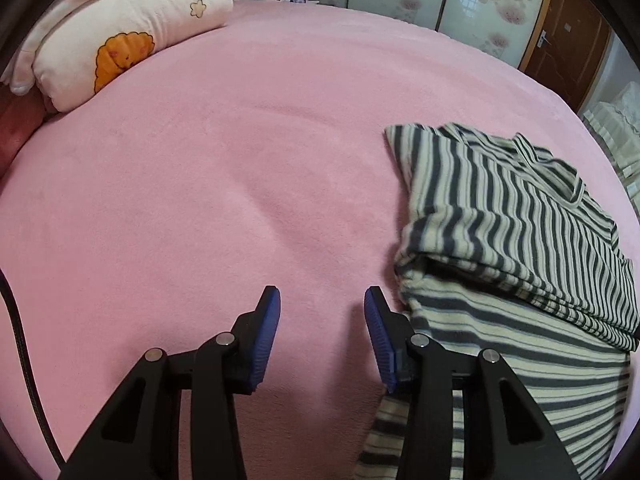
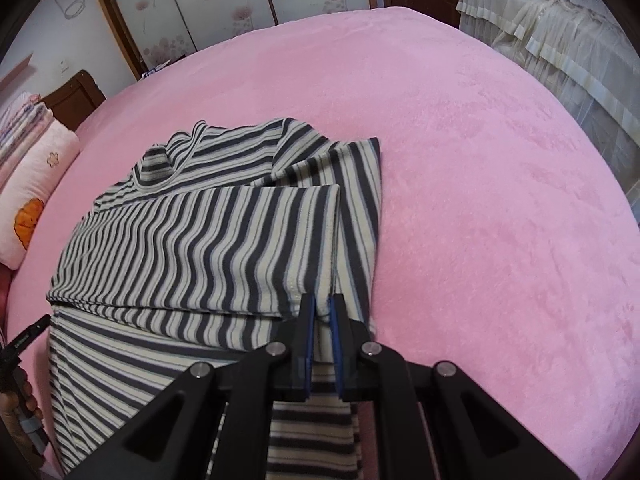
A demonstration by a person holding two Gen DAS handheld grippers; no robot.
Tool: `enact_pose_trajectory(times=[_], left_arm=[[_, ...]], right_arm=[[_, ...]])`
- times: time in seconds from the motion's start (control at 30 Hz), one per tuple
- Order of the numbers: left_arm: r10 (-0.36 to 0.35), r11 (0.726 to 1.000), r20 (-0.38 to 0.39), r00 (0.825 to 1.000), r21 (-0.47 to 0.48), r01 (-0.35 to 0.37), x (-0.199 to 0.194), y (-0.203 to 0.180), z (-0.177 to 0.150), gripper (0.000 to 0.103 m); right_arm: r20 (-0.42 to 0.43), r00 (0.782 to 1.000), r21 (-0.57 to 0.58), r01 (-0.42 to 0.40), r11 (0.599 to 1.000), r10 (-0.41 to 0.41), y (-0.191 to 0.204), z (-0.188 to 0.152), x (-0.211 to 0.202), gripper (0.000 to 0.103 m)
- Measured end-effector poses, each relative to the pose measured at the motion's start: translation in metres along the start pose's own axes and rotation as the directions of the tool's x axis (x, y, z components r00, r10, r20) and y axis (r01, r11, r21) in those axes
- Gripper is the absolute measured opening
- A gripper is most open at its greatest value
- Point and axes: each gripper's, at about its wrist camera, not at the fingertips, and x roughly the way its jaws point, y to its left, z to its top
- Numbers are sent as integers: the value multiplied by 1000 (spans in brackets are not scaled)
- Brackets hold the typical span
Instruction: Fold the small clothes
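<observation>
A grey-and-cream striped shirt (image 2: 192,240) lies partly folded on the pink bed, one layer turned over the body, collar at the far side. My right gripper (image 2: 322,304) is shut on the folded hem edge of the striped shirt at its near right corner. In the left wrist view the striped shirt (image 1: 512,220) lies to the right. My left gripper (image 1: 322,300) is open and empty, just left of the shirt's edge, over bare bedspread. Its right finger rests above a lower part of the shirt.
The pink bedspread (image 1: 220,168) covers the whole bed. A pillow with an orange cartoon print (image 1: 120,48) and folded bedding lie at the far left. Sliding floral doors (image 2: 224,4) stand behind, and a cream-covered piece of furniture (image 2: 560,40) stands at the right.
</observation>
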Motion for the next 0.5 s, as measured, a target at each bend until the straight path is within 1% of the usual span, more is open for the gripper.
enact_pose_trajectory(times=[0.13,0.2,0.3,0.4,0.47,0.5], left_arm=[[-29,1000,41,999,8,28,-11,-3,16,43],[-64,997,58,996,50,61,-12,-18,31,43],[-94,989,58,994,120,87,-4,-39,56,43],[-133,982,20,991,141,129,16,-54,84,45],[-150,980,-26,988,132,152,32,-59,96,45],[-173,976,-68,983,121,180,44,-61,104,46]], right_arm=[[35,999,12,8,1000,-8,1,5,-13,11],[54,999,13,-4,1000,3,1,13,-17,11],[45,999,8,-11,1000,11,-2,33,-11,12],[10,998,50,-61,997,61,-10,56,9,12],[-8,997,83,-78,994,79,-15,66,22,12],[-19,996,101,-90,991,92,-17,71,30,12]])
